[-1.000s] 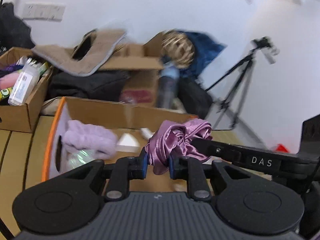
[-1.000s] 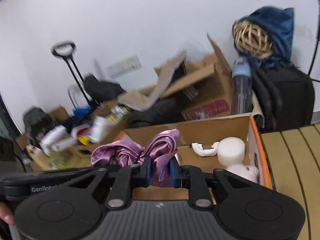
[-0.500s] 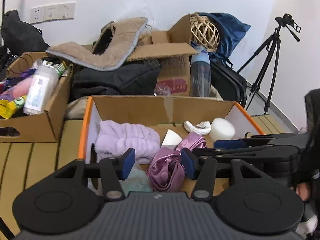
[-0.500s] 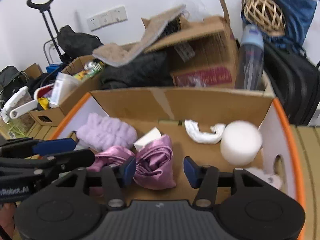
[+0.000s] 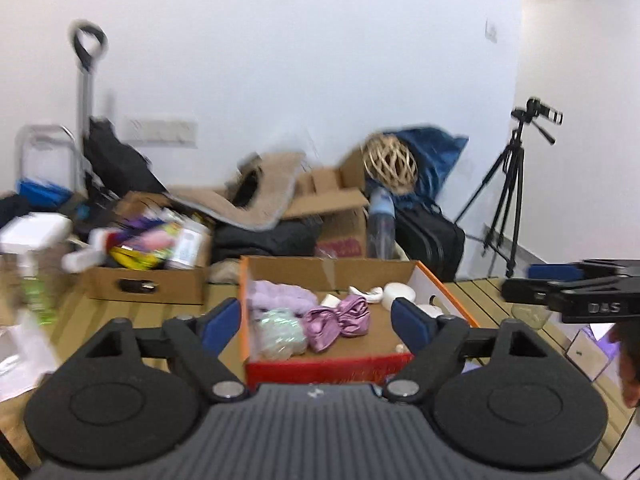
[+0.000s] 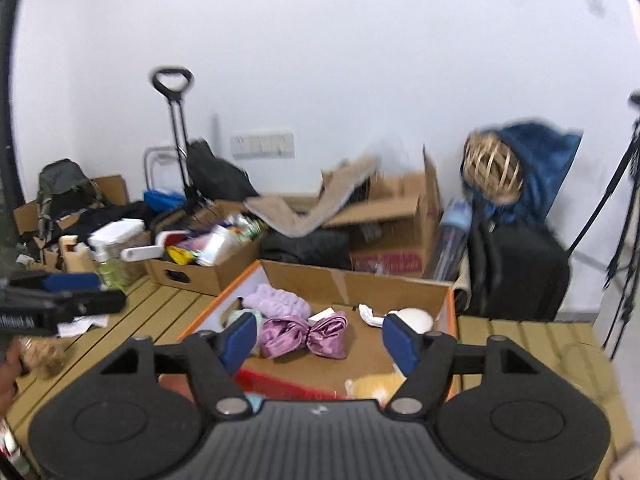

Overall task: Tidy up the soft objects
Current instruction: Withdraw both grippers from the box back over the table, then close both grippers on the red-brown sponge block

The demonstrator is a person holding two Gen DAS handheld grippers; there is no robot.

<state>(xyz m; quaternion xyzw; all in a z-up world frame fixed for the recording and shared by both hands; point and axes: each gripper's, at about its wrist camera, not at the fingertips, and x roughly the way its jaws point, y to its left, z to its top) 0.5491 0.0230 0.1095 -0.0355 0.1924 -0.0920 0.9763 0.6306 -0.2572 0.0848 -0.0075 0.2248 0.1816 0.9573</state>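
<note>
A purple satin cloth (image 5: 338, 322) lies bunched on the floor of an open cardboard box (image 5: 328, 268) with orange edges; it also shows in the right wrist view (image 6: 304, 332). A lilac fluffy cloth (image 5: 280, 294), a pale green bundle (image 5: 280, 330), a white rag (image 6: 370, 314) and a white round pad (image 6: 412, 316) lie in the same box (image 6: 352, 280). My left gripper (image 5: 316, 320) is open and empty, held back above the box's near side. My right gripper (image 6: 320, 338) is open and empty, also held back from the box.
A second cardboard box (image 5: 148, 276) full of bottles stands to the left on the slatted wooden table (image 6: 520, 340). Behind are more boxes, a black suitcase (image 6: 516, 272), a wicker ball (image 5: 390, 164), a trolley handle (image 6: 172, 80) and a tripod (image 5: 508, 192).
Both grippers held the purple satin cloth, opened and let it drop into the box, then drew back and up. The box now looks smaller and farther away.
</note>
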